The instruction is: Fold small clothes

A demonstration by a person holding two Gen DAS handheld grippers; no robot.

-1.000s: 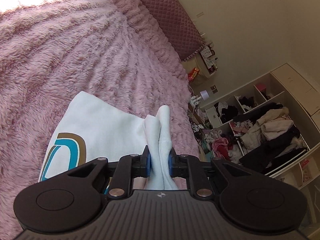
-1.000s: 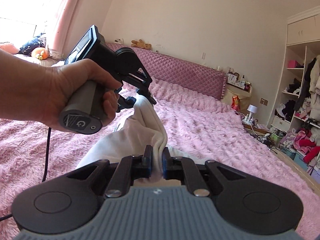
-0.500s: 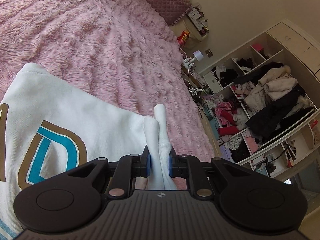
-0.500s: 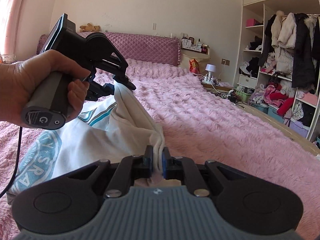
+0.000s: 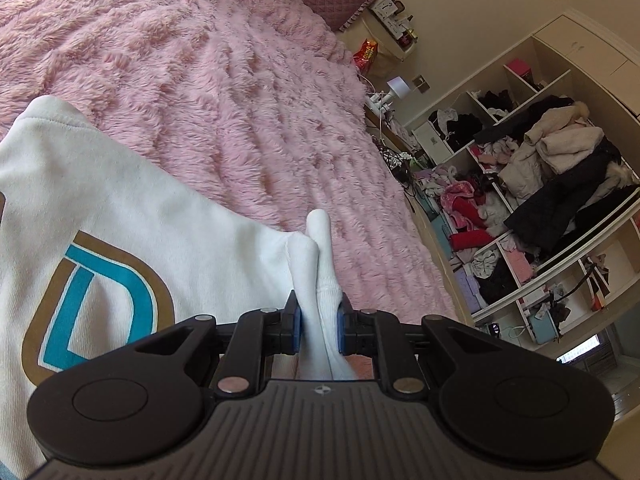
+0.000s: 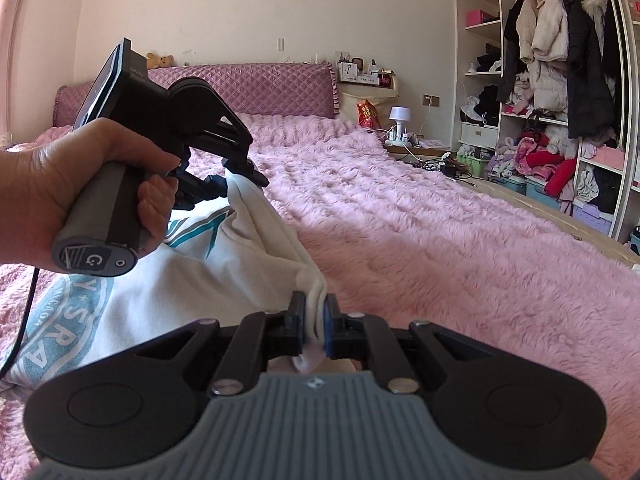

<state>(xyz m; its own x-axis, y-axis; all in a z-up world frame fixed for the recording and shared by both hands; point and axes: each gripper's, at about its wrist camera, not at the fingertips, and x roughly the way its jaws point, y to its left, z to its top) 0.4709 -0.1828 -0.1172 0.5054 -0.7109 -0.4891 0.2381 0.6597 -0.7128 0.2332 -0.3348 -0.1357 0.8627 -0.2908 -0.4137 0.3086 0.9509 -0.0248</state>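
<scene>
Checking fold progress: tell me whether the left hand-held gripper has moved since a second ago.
Yes. In the right wrist view the left hand-held gripper has dropped from the headboard down over the pink blanket.

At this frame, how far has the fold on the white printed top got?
Done: both tools have a grip. The left tool is shut on a bunched white edge of the white top, and the right tool pinches another edge. In hand: that edge is lifted between them, while the printed part lies on the pink blanket. Left: no finished fold is visible; the held edge must be laid over and released.
</scene>
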